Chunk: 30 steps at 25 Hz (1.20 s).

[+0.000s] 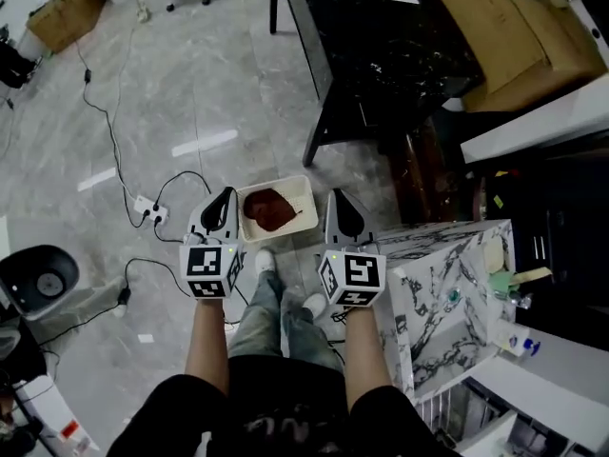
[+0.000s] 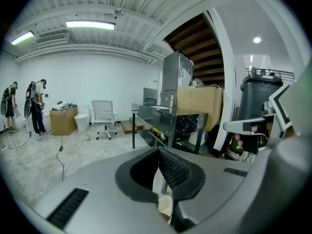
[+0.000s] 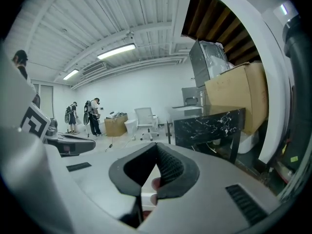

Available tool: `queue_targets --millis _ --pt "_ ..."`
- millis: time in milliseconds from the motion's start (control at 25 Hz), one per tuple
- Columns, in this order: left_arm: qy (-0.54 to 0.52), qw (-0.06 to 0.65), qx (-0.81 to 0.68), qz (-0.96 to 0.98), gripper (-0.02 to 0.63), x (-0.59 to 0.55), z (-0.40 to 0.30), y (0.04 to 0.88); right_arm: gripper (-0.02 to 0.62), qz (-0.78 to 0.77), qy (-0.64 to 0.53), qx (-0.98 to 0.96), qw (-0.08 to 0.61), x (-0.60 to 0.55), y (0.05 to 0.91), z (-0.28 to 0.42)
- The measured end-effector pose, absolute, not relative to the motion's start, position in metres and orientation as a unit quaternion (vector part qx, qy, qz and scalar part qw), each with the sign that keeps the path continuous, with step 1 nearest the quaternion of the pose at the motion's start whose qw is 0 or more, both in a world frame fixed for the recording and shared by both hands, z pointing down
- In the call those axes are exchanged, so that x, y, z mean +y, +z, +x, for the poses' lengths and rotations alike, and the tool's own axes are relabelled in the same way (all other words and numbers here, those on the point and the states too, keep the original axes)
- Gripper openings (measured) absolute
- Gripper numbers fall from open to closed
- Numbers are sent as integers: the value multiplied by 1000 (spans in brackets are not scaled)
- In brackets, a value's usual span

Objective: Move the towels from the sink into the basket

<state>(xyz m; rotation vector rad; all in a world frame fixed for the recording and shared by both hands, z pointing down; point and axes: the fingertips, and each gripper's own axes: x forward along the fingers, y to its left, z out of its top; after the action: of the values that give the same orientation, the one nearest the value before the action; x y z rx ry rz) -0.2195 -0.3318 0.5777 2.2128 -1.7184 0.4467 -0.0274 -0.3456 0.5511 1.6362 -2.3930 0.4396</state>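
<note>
Two grippers are held side by side above the floor [image 1: 190, 93]. The left gripper [image 1: 221, 200] and the right gripper [image 1: 341, 203] each have jaws pressed together on nothing. A dark red towel [image 1: 271, 209] lies in the white basket [image 1: 303, 188] on the floor, just ahead of them.

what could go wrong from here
1. The basket sits right at the person's shoes; a careless step could kick it and spill the red towel.
2. The power strip and cables lie on the floor just left of the basket, a likely trip hazard when the person turns away.
</note>
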Motion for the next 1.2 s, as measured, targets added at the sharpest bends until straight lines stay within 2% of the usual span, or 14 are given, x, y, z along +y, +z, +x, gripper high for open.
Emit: queue_targets --millis 600,1200 --pt "124 102 -598 785 17 -320 -194 467 14 586 105 -801 59 -331 444 15" --pt "120 63 -523 841 17 -328 -70 429 14 672 87 -735 42 -289 403 151"
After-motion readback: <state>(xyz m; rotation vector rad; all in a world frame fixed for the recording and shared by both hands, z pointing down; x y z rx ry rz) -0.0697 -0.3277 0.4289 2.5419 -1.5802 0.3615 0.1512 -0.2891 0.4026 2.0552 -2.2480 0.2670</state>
